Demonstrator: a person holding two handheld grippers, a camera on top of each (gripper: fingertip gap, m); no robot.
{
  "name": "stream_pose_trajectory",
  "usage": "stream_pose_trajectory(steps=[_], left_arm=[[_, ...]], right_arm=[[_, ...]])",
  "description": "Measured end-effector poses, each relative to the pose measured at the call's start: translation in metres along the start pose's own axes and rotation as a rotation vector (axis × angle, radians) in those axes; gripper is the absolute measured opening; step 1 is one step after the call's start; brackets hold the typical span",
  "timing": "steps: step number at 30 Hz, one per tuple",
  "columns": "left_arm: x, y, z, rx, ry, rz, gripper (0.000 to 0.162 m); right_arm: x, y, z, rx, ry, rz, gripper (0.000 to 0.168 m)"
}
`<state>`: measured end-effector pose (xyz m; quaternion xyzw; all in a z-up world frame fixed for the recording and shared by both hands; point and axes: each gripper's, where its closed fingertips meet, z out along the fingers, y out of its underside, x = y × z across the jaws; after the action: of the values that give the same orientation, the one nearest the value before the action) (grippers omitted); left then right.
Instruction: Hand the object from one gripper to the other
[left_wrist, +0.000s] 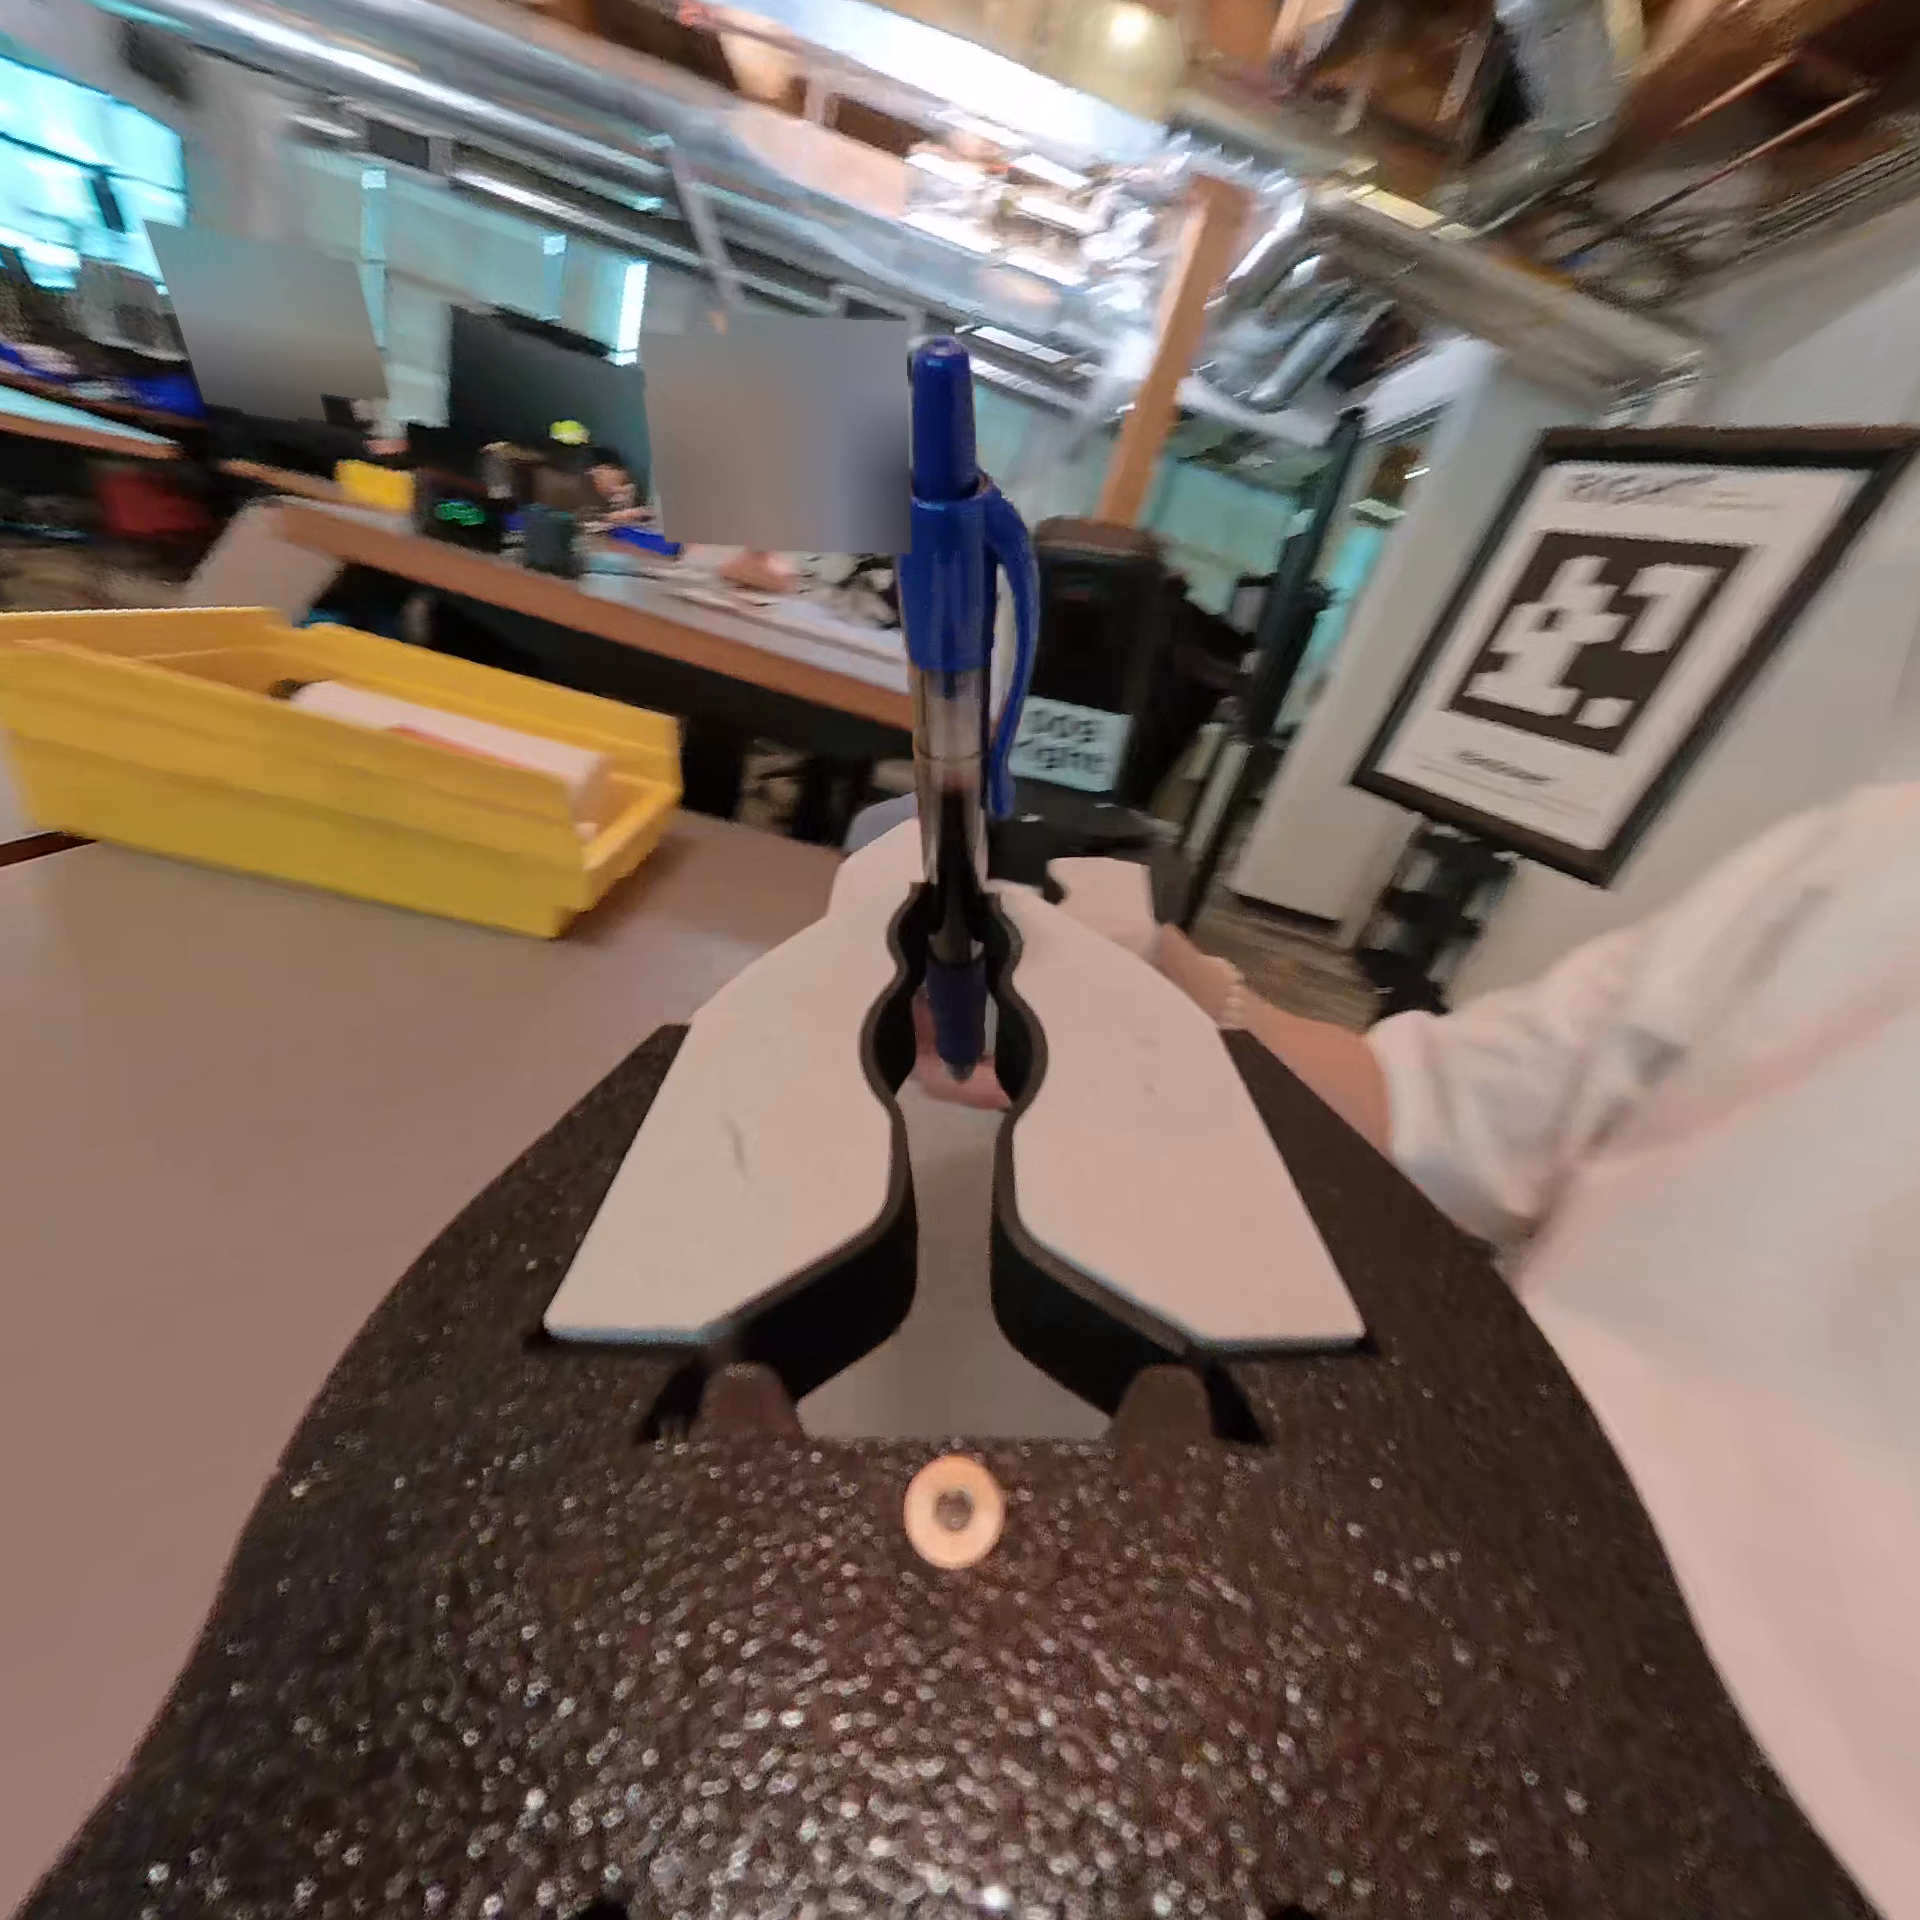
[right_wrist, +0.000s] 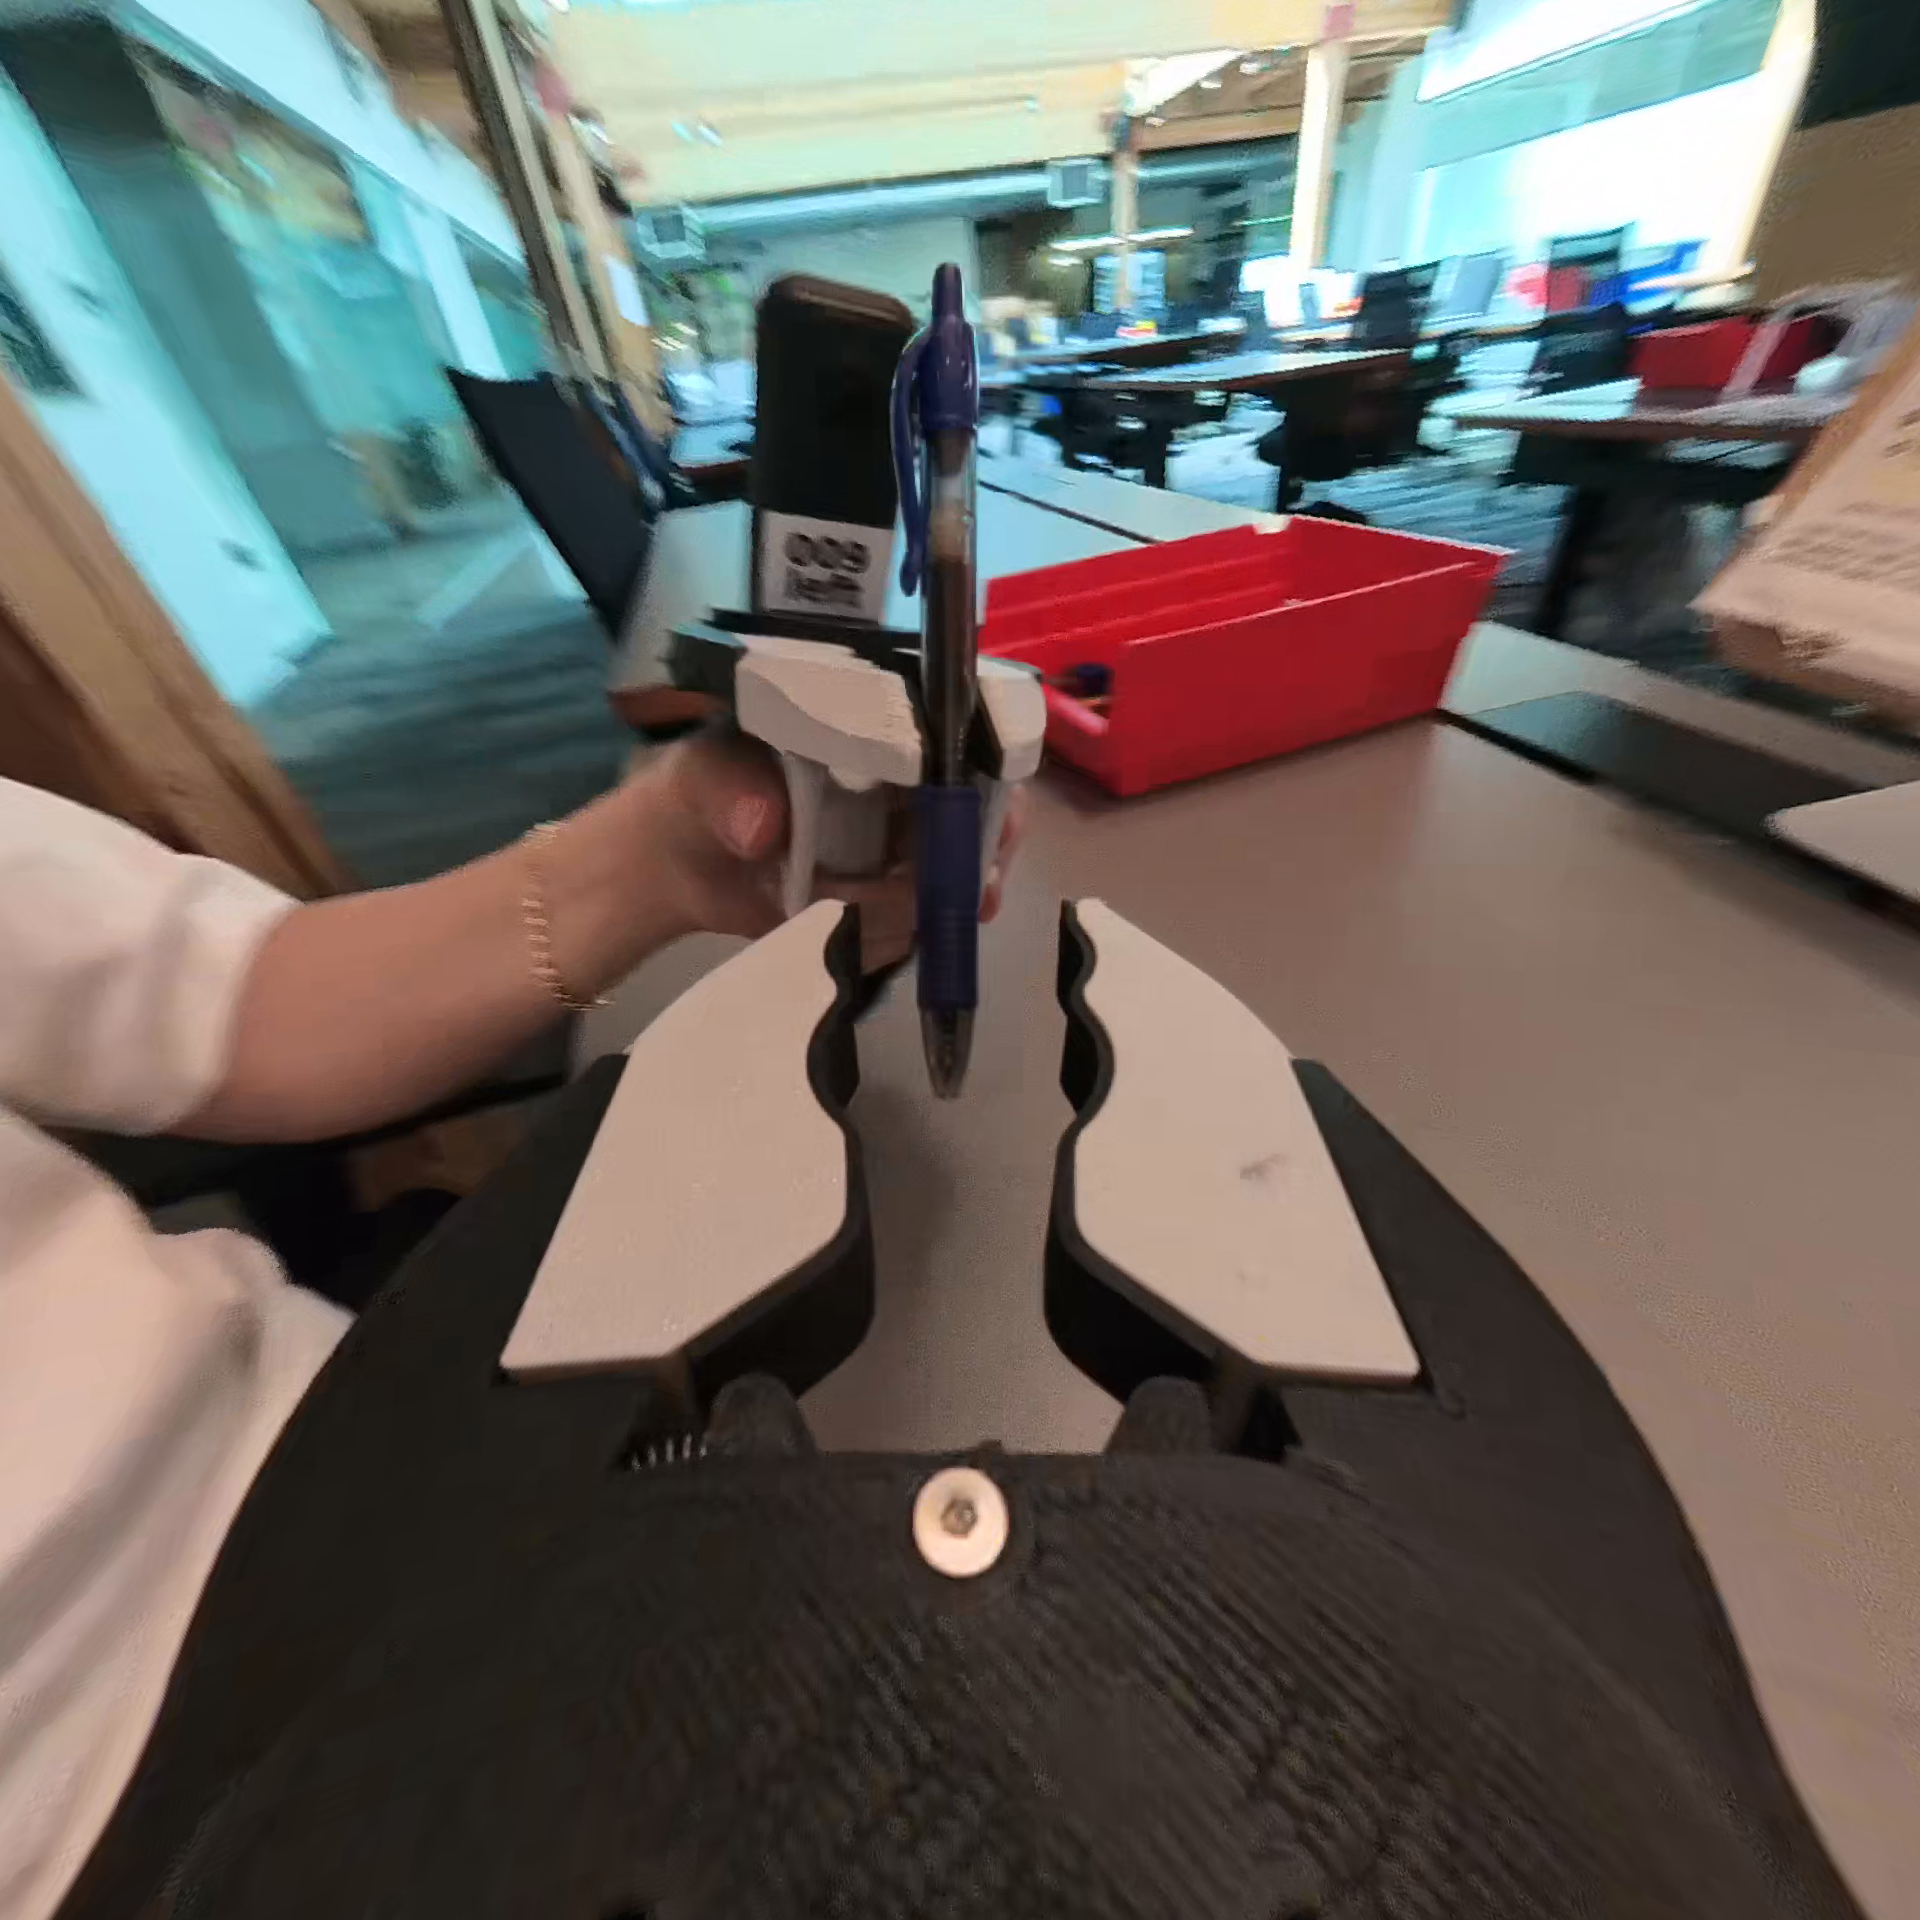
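Observation:
A blue click pen stands upright, clip end up and tip down. My left gripper is shut on the pen's lower barrel, just above the blue rubber grip. In the right wrist view the pen shows held in the left gripper, which a hand holds above the table. My right gripper is open, its fingers spread wide. The pen's grip and tip hang between its fingertips without touching them. Part of the right gripper shows behind the left gripper's fingers.
A yellow bin sits on the grey table at the left. A red bin stands on the table behind the pen. A framed black-and-white marker stands at the right. A white sleeve reaches in from the left. Both grippers' tips are close together, under 4 cm apart.

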<state>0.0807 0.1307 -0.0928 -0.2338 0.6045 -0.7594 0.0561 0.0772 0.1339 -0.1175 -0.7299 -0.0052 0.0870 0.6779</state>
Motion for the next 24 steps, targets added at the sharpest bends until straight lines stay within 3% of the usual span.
stream_pose_trajectory(steps=[7, 12, 14, 17, 21, 24], left_arm=[[0.021, 0.011, -0.012, -0.039, 0.218, -0.002, 0.009], [0.016, 0.016, -0.01, -0.043, 0.206, -0.01, 0.009], [0.007, 0.011, -0.008, -0.023, 0.128, 0.005, 0.01], [-0.023, 0.006, -0.007, -0.029, -0.126, 0.041, 0.025], [-0.049, 0.004, -0.009, -0.074, -0.423, 0.062, 0.025], [-0.051, 0.007, -0.006, -0.087, -0.51, 0.019, 0.025]], right_arm=[[-0.029, 0.011, 0.002, -0.028, -0.241, 0.11, 0.022], [-0.026, 0.019, 0.01, -0.072, -0.194, 0.046, 0.011], [-0.015, 0.016, 0.012, -0.055, -0.106, 0.004, 0.011], [0.011, 0.014, 0.011, -0.067, 0.102, -0.1, 0.01], [0.042, 0.013, 0.005, -0.115, 0.419, -0.28, 0.01], [0.052, 0.017, 0.004, -0.172, 0.559, -0.408, 0.01]])
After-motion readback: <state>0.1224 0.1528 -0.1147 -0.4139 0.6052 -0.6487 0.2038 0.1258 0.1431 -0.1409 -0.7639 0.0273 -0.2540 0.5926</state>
